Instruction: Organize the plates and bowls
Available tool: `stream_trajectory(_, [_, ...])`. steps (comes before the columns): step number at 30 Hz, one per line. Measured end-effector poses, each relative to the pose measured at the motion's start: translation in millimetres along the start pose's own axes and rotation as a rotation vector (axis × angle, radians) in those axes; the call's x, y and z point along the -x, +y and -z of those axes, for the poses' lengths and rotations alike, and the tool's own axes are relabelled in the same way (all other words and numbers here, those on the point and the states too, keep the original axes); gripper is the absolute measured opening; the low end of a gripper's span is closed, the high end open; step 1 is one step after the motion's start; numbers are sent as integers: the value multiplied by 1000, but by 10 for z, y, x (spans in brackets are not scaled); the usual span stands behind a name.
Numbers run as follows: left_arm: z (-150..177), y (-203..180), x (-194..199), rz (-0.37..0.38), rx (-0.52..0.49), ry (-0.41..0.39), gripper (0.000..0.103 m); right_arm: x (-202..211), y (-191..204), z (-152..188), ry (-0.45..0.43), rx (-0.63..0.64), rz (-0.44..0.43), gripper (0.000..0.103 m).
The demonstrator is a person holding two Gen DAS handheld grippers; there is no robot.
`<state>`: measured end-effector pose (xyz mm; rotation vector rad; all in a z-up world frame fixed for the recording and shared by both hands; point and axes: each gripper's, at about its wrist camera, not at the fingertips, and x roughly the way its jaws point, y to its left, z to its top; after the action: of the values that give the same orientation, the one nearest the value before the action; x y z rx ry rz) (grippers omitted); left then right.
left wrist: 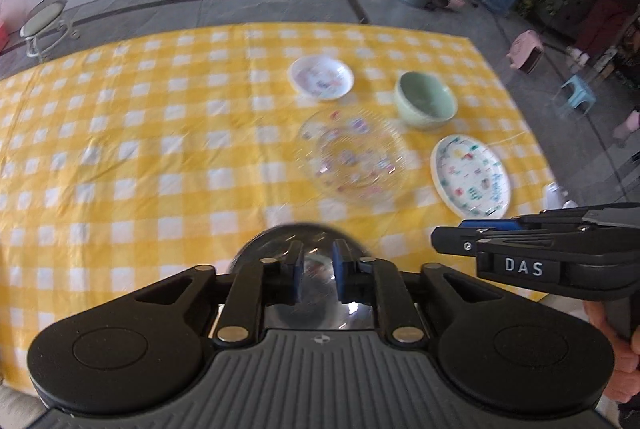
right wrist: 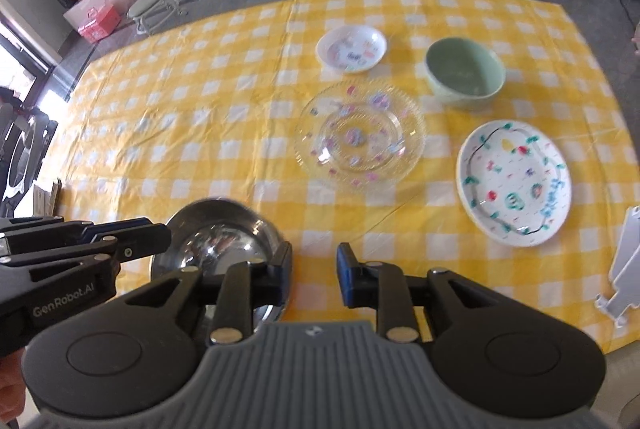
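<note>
Both of your grippers stand slightly parted and empty: the left gripper (left wrist: 316, 271) hovers over the steel bowl (right wrist: 218, 249) at lower centre of its view, and the right gripper (right wrist: 314, 275) sits just right of that bowl over the checked tablecloth (right wrist: 200, 133). The sorting looks barely begun. The glass plate (right wrist: 360, 137), green bowl (right wrist: 464, 71), small dish (right wrist: 352, 49) and painted plate (right wrist: 514, 181) lie apart; next, choose one and close on its rim.
</note>
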<state>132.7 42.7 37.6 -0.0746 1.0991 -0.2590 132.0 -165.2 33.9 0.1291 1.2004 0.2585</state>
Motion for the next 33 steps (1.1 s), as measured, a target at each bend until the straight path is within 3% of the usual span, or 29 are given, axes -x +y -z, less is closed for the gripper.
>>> stream_trajectory(7, [-280, -364, -146, 104, 16, -17, 37, 138, -551, -149, -50, -93, 42, 28])
stream_trajectory(13, [-571, -629, -415, 130, 17, -4, 42, 107, -941, -305, -65, -138, 85, 35])
stream_trajectory(19, [-955, -792, -765, 99, -14, -5, 42, -60, -1322, -578, -94, -165, 142, 37])
stream_trajectory(23, [-1161, -849, -1104, 64, -22, 42, 42, -216, -1552, -780, -110, -191, 168, 37])
stream_trajectory(27, [-1296, -898, -1433, 26, -39, 72, 42, -458, -1697, -970, -108, -201, 174, 28])
stream_trajectory(33, [-1547, -898, -1828, 73, 42, 96, 42, -771, -1762, -1274, -120, -218, 130, 21])
